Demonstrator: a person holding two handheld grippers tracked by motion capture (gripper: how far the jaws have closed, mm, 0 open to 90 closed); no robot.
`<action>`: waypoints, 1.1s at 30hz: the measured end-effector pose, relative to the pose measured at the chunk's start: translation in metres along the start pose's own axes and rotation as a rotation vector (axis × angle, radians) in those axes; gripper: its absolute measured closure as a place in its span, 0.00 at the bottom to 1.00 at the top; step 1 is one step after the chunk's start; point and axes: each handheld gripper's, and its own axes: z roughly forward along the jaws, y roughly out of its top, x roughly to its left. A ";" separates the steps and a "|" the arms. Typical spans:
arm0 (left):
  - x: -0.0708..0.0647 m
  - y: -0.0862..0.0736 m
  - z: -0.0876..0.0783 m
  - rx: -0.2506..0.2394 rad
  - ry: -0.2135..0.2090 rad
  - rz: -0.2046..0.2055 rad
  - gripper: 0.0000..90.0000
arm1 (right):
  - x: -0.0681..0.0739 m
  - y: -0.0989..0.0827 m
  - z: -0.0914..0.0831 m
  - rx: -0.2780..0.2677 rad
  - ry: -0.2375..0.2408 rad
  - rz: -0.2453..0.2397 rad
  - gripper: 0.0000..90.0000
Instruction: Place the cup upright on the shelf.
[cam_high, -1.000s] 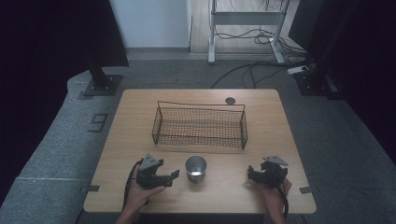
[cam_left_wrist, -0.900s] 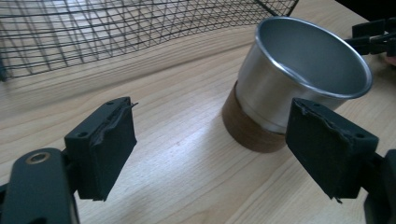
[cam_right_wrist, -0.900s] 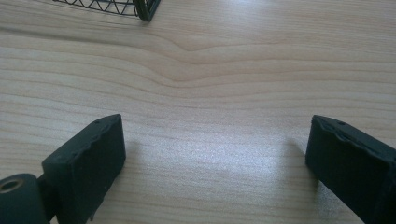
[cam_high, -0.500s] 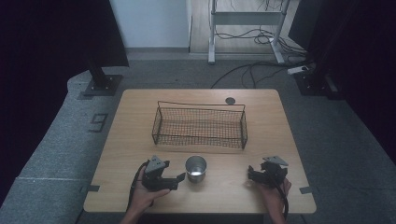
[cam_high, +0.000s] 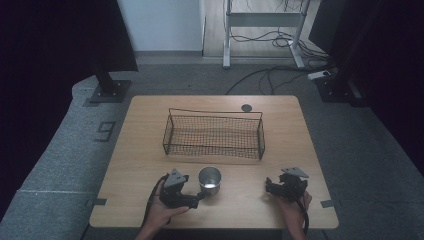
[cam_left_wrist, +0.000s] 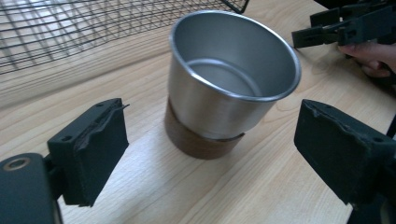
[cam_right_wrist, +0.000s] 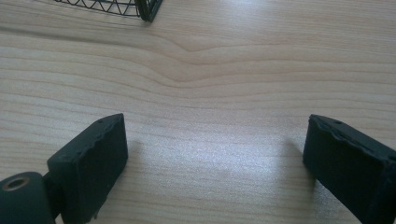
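A: The left gripper has its jaws spread wide with nothing between them yet. Where does the metal cup lie from it?

B: Straight ahead and just beyond the pads. In the left gripper view the cup stands upright on the table, centred between the two jaws, mouth up, its axis vertical. The jaws flank it but do not touch it.

A: And the right gripper?

B: Also released: its jaws gape over bare wood, well apart from the cup. The left one is clearly nearer, so the grasp looks to be its job.

A: What lies further out?

B: The wire basket stands behind the cup, toward the middle of the table, near it and apart from it. A short push forward would probably bring the pads alongside the cup's wall before closing.
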 end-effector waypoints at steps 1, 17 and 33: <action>-0.001 0.000 0.001 0.003 -0.002 0.002 0.10 | 0.000 0.000 0.000 0.000 0.000 0.000 0.07; -0.013 -0.001 0.017 0.028 -0.013 0.053 0.10 | 0.000 0.000 0.000 -0.003 0.002 -0.001 0.09; -0.014 0.007 0.037 0.030 0.017 0.055 0.10 | 0.000 0.000 -0.001 -0.004 0.004 -0.004 0.09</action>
